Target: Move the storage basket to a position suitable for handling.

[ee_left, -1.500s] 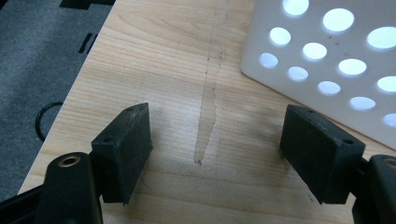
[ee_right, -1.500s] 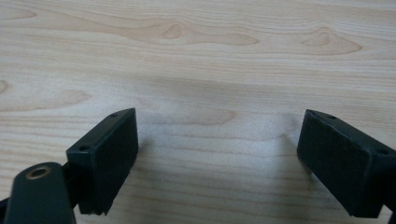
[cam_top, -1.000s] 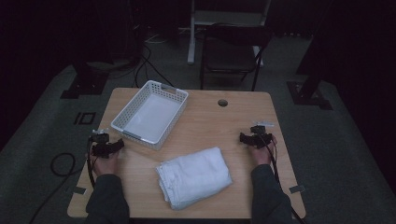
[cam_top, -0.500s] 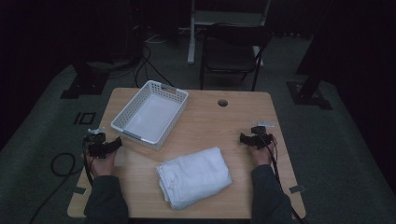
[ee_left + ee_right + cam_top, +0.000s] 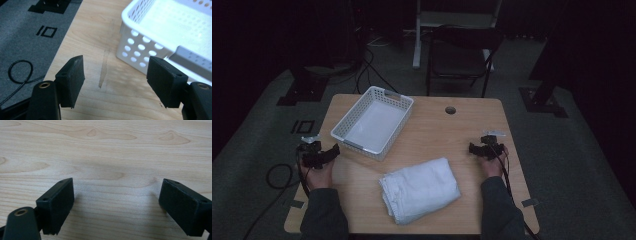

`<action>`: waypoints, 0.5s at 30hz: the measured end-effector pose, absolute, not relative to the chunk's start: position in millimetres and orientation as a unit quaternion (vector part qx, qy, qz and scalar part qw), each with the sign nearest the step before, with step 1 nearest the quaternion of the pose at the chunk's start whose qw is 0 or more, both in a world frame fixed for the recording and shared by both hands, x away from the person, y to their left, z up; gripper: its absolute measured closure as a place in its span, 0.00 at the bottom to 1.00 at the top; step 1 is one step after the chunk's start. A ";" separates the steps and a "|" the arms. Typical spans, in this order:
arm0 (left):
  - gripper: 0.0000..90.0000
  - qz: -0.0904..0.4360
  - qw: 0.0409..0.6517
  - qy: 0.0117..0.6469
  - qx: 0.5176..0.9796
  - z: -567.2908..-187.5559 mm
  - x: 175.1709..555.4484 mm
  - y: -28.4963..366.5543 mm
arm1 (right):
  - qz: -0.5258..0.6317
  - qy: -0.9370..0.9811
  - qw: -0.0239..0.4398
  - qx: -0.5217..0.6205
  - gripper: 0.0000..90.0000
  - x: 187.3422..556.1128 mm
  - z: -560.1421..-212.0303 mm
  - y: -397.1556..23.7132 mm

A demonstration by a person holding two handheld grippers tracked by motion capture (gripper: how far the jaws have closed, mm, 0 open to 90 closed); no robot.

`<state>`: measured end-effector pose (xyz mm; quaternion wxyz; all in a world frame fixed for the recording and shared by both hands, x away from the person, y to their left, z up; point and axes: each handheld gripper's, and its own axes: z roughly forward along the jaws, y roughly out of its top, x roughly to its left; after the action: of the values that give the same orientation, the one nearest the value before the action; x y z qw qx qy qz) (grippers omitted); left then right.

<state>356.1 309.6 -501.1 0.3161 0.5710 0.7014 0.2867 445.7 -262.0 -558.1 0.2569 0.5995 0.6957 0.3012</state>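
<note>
High view: my left tongs (image 5: 331, 151) stand released beside the white basket (image 5: 373, 123). My right tongs (image 5: 473, 148) are released too, over the bare tabletop (image 5: 437, 140).

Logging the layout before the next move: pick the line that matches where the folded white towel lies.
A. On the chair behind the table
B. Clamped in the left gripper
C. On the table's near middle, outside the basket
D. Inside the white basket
C: the folded white towel lies on the bare table, apart from the white basket, which is empty.
</note>
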 end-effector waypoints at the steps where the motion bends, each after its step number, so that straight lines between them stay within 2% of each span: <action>1: 0.33 0.289 0.319 0.701 0.569 -498.9 355.3 309.5 | 0.301 0.696 0.257 0.599 0.14 445.7 -558.1 -262.0; 15: 0.31 0.278 0.348 0.684 0.577 -486.6 358.7 298.9 | 0.301 0.695 0.257 0.600 0.14 445.5 -558.1 -261.9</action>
<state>358.7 298.9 -486.6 0.3485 0.5774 0.6840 0.2782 445.5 -261.9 -558.1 0.2573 0.5999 0.6952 0.3010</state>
